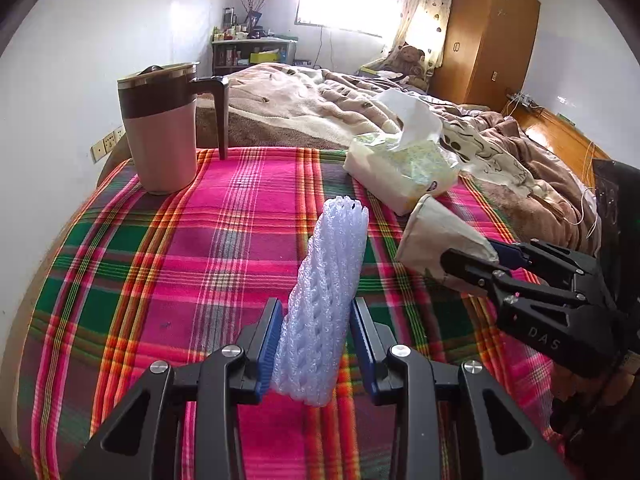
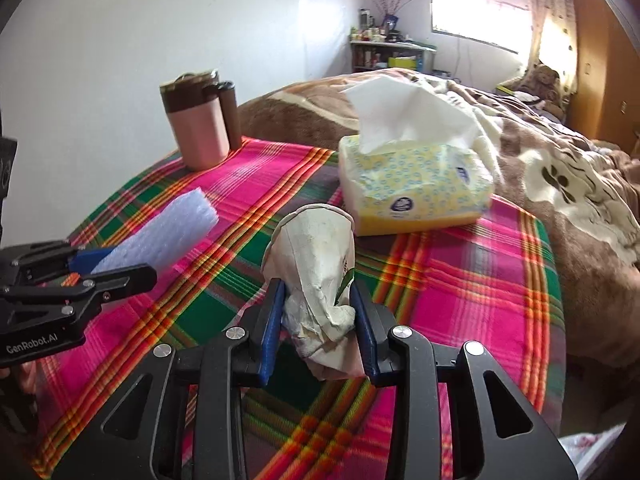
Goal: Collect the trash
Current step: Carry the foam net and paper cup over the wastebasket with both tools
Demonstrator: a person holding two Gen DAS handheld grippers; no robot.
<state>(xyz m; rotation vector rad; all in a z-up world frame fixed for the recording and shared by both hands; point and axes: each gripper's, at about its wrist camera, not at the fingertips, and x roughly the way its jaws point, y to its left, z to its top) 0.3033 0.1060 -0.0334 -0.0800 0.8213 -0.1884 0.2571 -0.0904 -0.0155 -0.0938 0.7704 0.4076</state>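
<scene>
Bedroom, plaid tablecloth (image 1: 160, 264) on table beside bed. Left gripper (image 1: 314, 344) clamps white foam net sleeve (image 1: 328, 280); right gripper (image 2: 320, 328) clamps crumpled paper cup (image 2: 316, 248), just in front of tissue pack (image 2: 416, 192). Both trash pieces picked up; bin unseen, disposal judged remaining. Mug (image 1: 160, 132) stays.

"DAS" on right tongs (image 1: 470, 258), "GenRobot.AI" on left tongs (image 2: 108, 266) (white lettering)

The plaid-covered surface (image 2: 460, 280) fills the lower frame; a mug (image 2: 198, 128) upper left, tissue pack (image 2: 416, 188) centre-right, apparently both resting on it.
</scene>
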